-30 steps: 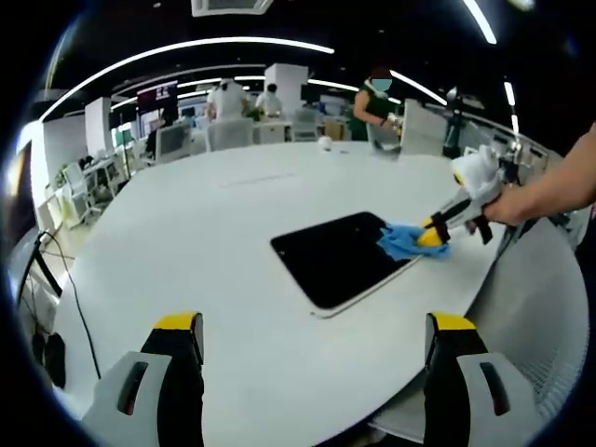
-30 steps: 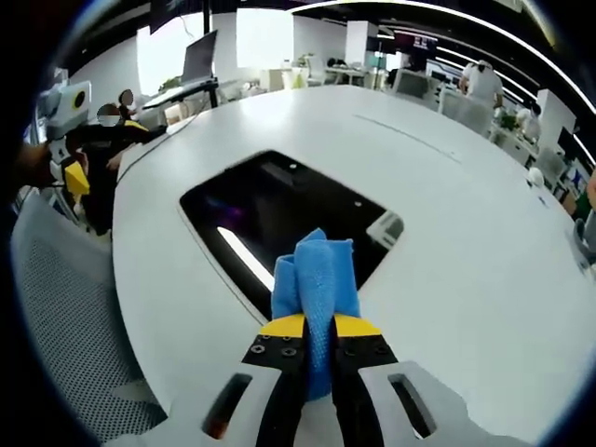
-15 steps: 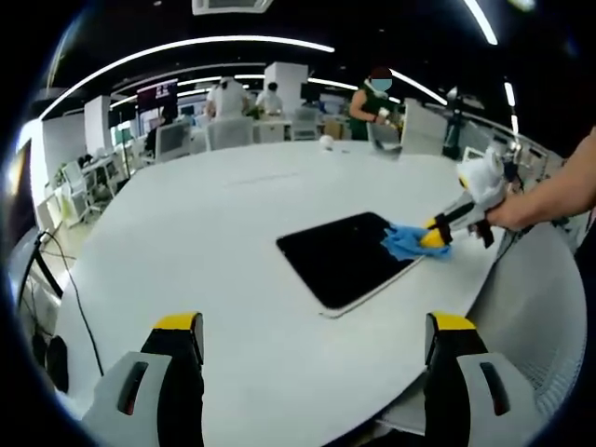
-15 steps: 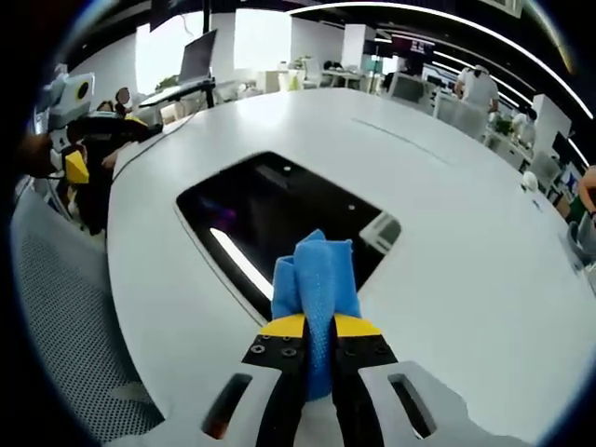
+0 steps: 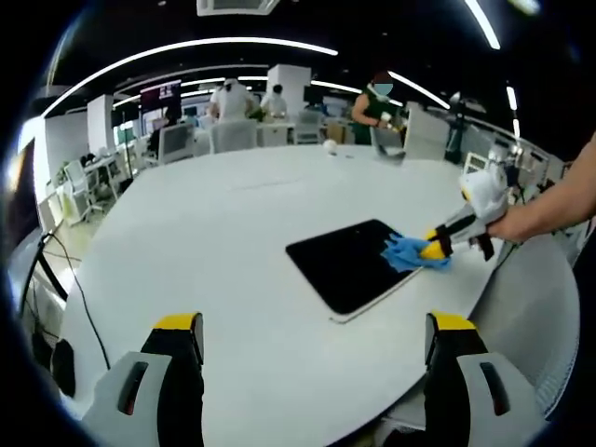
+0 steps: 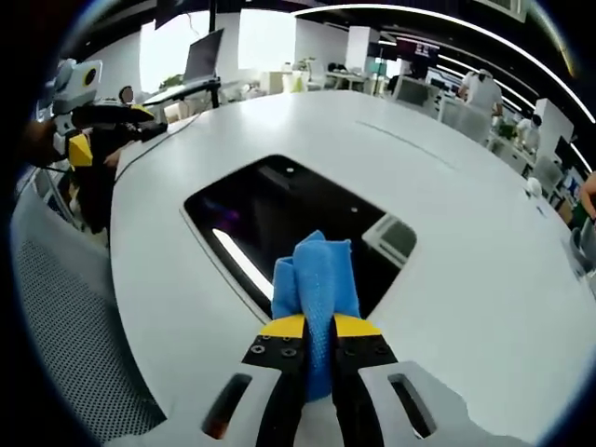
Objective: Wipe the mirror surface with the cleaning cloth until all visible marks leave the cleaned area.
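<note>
A dark rectangular mirror (image 5: 346,265) lies flat on the white round table (image 5: 214,223). My right gripper (image 6: 315,326) is shut on a folded blue cleaning cloth (image 6: 315,275), whose tip rests on the mirror (image 6: 279,209) at its near edge. The left gripper view has that cloth (image 5: 408,251) at the mirror's right corner, with the right gripper (image 5: 445,235) held by a hand (image 5: 521,219). My left gripper (image 5: 315,326) hovers open in front of the table, well short of the mirror, nothing between its jaws. It also appears at the far left as the left gripper (image 6: 112,126).
A grey mesh chair (image 6: 65,317) stands at the table's edge beside the right gripper. A small white object (image 5: 328,144) sits at the table's far side. Several people (image 5: 377,98), desks and monitors fill the office behind. Ceiling lights reflect in the mirror.
Both views have shifted slightly with the hands. The blue cloth stays at the mirror's edge, held in the right gripper. The left gripper's jaws remain wide apart.
</note>
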`<action>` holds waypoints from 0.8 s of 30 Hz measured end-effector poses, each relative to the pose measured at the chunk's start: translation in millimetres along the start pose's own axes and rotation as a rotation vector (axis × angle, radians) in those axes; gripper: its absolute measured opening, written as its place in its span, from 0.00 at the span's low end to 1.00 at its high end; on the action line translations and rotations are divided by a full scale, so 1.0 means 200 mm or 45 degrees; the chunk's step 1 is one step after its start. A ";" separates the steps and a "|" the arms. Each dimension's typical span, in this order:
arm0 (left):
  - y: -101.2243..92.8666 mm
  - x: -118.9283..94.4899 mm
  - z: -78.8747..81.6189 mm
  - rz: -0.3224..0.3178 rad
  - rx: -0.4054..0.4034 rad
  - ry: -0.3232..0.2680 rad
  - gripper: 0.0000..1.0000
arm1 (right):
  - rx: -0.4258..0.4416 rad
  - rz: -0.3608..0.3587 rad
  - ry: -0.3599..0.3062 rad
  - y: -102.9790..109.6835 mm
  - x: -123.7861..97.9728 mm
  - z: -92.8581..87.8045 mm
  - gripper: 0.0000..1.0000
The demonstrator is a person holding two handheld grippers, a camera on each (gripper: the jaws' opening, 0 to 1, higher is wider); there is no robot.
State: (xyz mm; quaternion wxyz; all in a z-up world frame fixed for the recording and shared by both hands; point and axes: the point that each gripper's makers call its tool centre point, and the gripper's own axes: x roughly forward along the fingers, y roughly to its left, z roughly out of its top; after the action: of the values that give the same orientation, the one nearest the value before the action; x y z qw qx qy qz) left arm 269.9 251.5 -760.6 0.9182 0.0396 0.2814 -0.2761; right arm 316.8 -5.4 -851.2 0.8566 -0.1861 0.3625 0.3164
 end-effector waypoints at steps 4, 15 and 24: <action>0.01 -0.01 -0.01 0.001 -0.002 0.004 1.00 | -0.002 0.005 -0.004 0.03 0.01 0.01 0.04; 0.03 -0.04 -0.01 0.011 -0.011 -0.010 1.00 | 0.006 0.011 -0.026 0.07 0.03 0.03 0.04; 0.06 -0.08 -0.02 0.009 -0.023 -0.013 1.00 | 0.005 0.013 -0.046 0.13 0.06 0.08 0.04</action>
State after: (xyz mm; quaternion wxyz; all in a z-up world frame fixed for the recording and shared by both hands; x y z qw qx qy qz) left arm 262.7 270.6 -756.1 0.9210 0.0311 0.2788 -0.2704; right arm 312.8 27.6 -851.4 0.8617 -0.1768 0.3487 0.3235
